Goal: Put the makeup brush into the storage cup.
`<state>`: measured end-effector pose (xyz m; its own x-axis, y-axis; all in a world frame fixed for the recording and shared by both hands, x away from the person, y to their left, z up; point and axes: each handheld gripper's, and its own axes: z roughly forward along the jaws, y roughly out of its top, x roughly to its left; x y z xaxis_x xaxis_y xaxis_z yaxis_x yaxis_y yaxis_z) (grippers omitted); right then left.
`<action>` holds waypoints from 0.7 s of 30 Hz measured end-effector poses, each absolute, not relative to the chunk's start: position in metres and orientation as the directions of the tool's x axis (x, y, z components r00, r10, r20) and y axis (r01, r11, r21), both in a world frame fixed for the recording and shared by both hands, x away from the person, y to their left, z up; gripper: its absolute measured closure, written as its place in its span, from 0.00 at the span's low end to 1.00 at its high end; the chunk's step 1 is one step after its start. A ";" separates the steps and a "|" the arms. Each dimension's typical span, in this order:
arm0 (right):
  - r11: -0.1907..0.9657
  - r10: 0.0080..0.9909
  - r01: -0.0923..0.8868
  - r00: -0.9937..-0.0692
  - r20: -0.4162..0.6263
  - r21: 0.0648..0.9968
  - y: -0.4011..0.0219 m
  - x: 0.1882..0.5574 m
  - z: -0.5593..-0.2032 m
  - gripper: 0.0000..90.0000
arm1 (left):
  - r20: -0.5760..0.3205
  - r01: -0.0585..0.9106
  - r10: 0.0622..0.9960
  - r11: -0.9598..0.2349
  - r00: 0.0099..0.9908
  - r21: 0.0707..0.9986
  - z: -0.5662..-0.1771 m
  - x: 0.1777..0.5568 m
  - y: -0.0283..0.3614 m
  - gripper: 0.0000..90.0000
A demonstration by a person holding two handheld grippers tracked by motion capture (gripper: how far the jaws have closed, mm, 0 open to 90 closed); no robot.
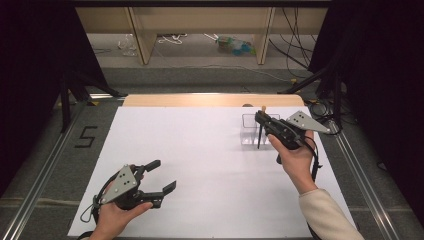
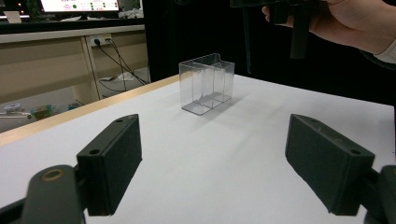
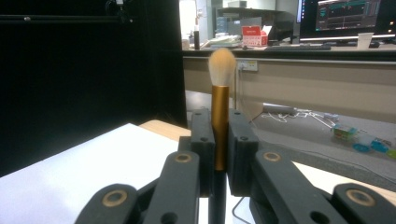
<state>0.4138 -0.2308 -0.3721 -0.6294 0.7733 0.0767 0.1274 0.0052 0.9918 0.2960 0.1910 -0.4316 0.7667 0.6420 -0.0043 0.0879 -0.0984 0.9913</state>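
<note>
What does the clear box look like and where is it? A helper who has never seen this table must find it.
Start at the white table and look to its far right part, close to the wooden far edge. There, just left of the right tool holding a makeup brush, stands the clear box. It is see-through plastic, open-topped, split by dividers.

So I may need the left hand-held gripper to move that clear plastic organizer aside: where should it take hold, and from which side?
Grip the clear organizer across its narrow width near the top rim, coming down from above. It stands upright with flat parallel walls, and the left hand-held gripper is open. Probably approach from its near side, away from the right hand-held gripper and its makeup brush.
</note>
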 end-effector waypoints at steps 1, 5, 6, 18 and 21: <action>0.006 0.773 0.126 -0.629 0.076 0.992 -0.231 0.414 -0.372 0.93 | -0.004 0.088 0.642 -0.099 0.767 0.991 -0.432 0.296 0.191 0.21; -0.002 0.777 0.127 -0.624 0.081 0.992 -0.231 0.416 -0.372 0.93 | -0.004 0.088 0.642 -0.099 0.767 0.991 -0.432 0.296 0.191 0.21; -0.002 0.778 0.123 -0.624 0.079 0.992 -0.232 0.416 -0.371 0.93 | -0.005 0.089 0.642 -0.098 0.767 0.991 -0.432 0.296 0.191 0.21; -0.007 0.787 0.120 -0.611 0.080 0.993 -0.232 0.423 -0.372 0.93 | -0.006 0.089 0.641 -0.098 0.767 0.991 -0.432 0.296 0.191 0.21; 0.001 0.788 0.131 -0.611 0.080 0.991 -0.232 0.423 -0.371 0.93 | -0.007 0.089 0.641 -0.095 0.768 0.991 -0.432 0.296 0.191 0.21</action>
